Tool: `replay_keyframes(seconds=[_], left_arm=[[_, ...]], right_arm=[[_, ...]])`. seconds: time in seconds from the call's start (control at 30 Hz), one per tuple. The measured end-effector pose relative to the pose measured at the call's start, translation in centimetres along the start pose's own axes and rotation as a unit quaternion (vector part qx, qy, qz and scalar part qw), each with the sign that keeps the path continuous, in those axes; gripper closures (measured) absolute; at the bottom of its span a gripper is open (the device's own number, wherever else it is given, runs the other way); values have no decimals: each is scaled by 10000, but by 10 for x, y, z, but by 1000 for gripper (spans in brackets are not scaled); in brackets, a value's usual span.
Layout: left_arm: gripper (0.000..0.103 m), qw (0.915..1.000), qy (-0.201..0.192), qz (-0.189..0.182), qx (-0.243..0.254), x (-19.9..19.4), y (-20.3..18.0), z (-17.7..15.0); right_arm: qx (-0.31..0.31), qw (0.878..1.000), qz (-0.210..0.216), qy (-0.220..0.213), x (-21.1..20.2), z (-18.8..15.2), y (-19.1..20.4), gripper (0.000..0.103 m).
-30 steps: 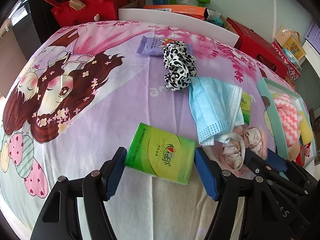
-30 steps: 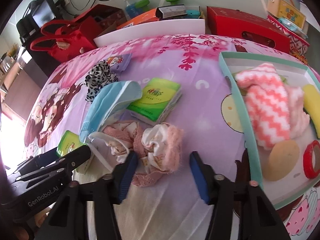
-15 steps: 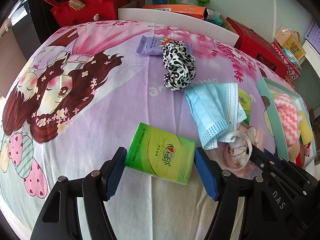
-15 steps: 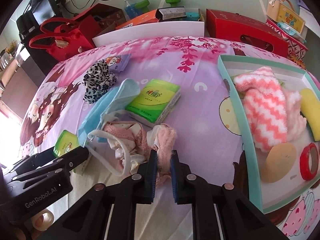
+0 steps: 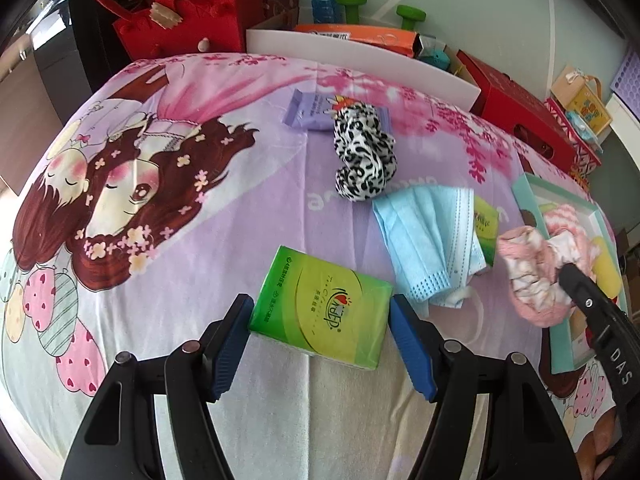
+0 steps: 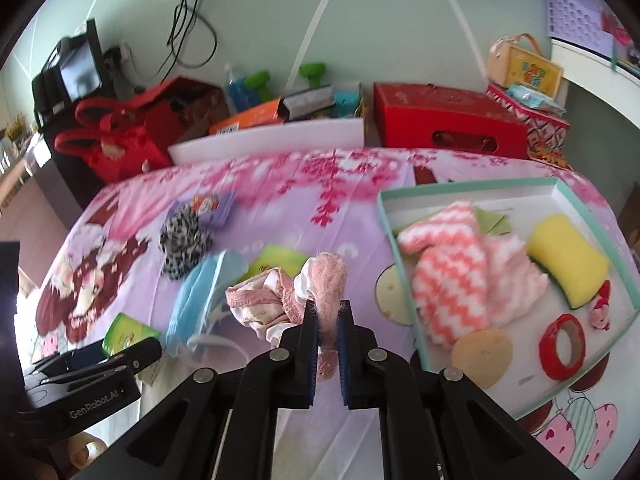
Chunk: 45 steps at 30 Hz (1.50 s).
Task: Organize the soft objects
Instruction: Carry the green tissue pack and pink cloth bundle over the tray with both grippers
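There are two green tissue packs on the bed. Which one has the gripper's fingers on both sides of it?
The nearer green tissue pack, lying fully in sight between the left gripper's open blue fingers. The other green pack sits farther off, half hidden beside the blue face mask.

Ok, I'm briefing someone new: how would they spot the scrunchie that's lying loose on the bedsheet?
Start at the cartoon bedsheet. Near its far edge lies a purple wipes packet; the scrunchie overlaps the packet's near side, with the blue face mask just in front. It is the only black-and-white leopard-print item.

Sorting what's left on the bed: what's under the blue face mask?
A green tissue pack pokes out from under the blue face mask; most of it is covered, so anything else beneath is hidden.
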State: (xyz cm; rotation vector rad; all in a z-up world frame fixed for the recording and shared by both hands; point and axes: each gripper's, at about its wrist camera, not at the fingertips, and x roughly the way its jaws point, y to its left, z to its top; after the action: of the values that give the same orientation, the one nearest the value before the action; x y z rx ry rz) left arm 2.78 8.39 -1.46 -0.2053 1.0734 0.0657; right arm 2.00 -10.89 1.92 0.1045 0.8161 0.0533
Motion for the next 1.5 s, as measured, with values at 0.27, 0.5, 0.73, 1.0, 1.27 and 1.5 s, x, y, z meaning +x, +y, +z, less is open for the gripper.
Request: replay_keyframes(seconds=[0.27,0.5,0.73,1.0,1.27,1.5], left_arm=[[33,9986,-511,50,92,-25,-8,6],[33,9964,-724,-207,382,-33,-30,8],[33,9906,-1049,-474,738,-46,-70,9],[33,9791,-1275,-788,1375,-54,-131,4],[33,9668,-1446,-1035,1837,-52,-182,4],[33,9564,-1461,-1224,2215,-40,-225,1]], right_arm=[[167,9995,-8,-264,-14,6,-10,94],[375,9986,-125,-361,-20,9,-27,94],[771,9949,-414,-502,-30,12,-63,94],[1360,9848,-886,-610,-42,10,-122,94],[1778,9756,-1107,-655,-42,11,-160,94],[2106,9677,-1113,-821,-30,16,-185,94]])
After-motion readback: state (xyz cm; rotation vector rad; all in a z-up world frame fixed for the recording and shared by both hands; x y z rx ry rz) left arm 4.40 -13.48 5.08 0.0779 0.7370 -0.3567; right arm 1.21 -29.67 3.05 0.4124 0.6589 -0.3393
